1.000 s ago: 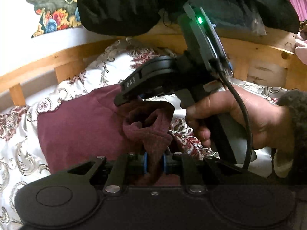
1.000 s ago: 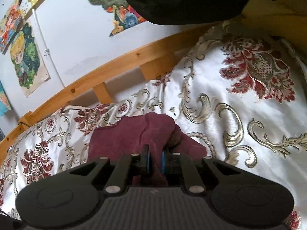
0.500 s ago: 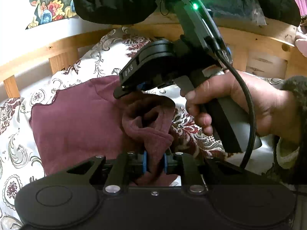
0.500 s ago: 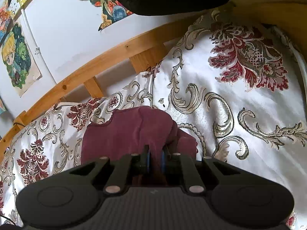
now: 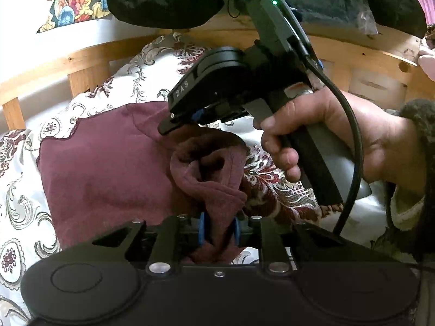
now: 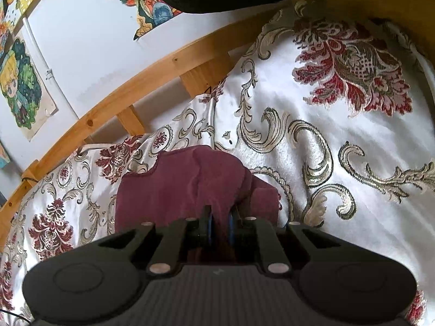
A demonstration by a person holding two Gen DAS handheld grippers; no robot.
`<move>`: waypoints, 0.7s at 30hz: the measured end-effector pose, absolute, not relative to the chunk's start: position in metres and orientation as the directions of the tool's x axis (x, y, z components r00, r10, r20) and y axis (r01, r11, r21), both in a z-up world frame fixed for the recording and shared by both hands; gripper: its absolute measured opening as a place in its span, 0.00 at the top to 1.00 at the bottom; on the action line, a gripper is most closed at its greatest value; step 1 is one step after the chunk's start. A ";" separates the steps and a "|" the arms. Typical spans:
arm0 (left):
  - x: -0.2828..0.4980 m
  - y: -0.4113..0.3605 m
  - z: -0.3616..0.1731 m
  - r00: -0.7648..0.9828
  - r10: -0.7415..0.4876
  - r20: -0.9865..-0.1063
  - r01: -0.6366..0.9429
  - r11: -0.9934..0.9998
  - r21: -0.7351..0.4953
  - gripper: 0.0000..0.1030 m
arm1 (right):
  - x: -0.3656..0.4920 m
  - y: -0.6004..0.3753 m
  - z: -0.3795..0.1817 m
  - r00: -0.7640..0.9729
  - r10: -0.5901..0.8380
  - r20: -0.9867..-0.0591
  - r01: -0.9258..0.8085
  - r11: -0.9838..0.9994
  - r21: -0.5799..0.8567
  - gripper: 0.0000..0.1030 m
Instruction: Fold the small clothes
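- Since the earlier frame, the maroon garment (image 5: 108,168) had spread a little flatter over the bedspread (image 6: 353,163), and the right gripper (image 5: 201,116) had tipped slightly higher above it.
- The left gripper (image 5: 218,231) had a bunched fold of the cloth between its blue pads (image 5: 201,231); its jaws were opening, though the fabric was not yet free.
- The right gripper, held in the person's hand (image 5: 339,141), pinched another gathered edge in a narrow grip, as its own view showed.
- The garment lay partly flat toward the wooden bed rail (image 5: 81,62), with the lifted edge hanging between the two tools.
- To fold well, I judged both held corners should travel together and be laid square on the flat part before either lets go, so the fold does not skew.
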State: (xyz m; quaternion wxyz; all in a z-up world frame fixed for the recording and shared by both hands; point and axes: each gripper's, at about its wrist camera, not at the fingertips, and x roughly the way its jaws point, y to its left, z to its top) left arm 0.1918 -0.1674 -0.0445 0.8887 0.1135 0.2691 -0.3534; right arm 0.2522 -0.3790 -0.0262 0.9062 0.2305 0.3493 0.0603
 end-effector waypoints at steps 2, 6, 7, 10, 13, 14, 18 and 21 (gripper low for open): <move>0.191 -0.168 -0.046 0.602 -0.567 -0.562 0.696 0.717 0.022 0.78 | 0.253 -0.381 -0.027 0.747 0.277 -0.604 0.056 0.880 0.472 0.85; 0.187 -0.169 -0.048 0.603 -0.566 -0.562 0.705 0.708 0.043 0.75 | 0.253 -0.391 -0.030 0.747 0.289 -0.599 0.082 0.854 0.514 0.80; 0.186 -0.169 -0.048 0.603 -0.565 -0.564 0.706 0.707 0.046 0.74 | 0.253 -0.394 -0.031 0.747 0.292 -0.597 0.089 0.846 0.526 0.79; 0.184 -0.168 -0.049 0.595 -0.567 -0.570 0.712 0.700 0.047 0.69 | 0.254 -0.400 -0.035 0.746 0.293 -0.599 0.117 0.827 0.550 0.73; 0.182 -0.168 -0.047 0.572 -0.583 -0.576 0.729 0.683 0.032 0.56 | 0.254 -0.402 -0.039 0.739 0.277 -0.614 0.133 0.833 0.536 0.63; 0.181 -0.167 -0.047 0.561 -0.595 -0.575 0.737 0.676 0.019 0.53 | 0.254 -0.401 -0.041 0.736 0.270 -0.620 0.139 0.837 0.529 0.57; 0.176 -0.161 -0.043 0.536 -0.622 -0.571 0.750 0.661 -0.015 0.43 | 0.252 -0.400 -0.045 0.731 0.266 -0.628 0.144 0.840 0.523 0.45; 0.170 -0.154 -0.039 0.537 -0.637 -0.553 0.746 0.665 -0.042 0.38 | 0.250 -0.397 -0.045 0.730 0.251 -0.635 0.142 0.854 0.500 0.41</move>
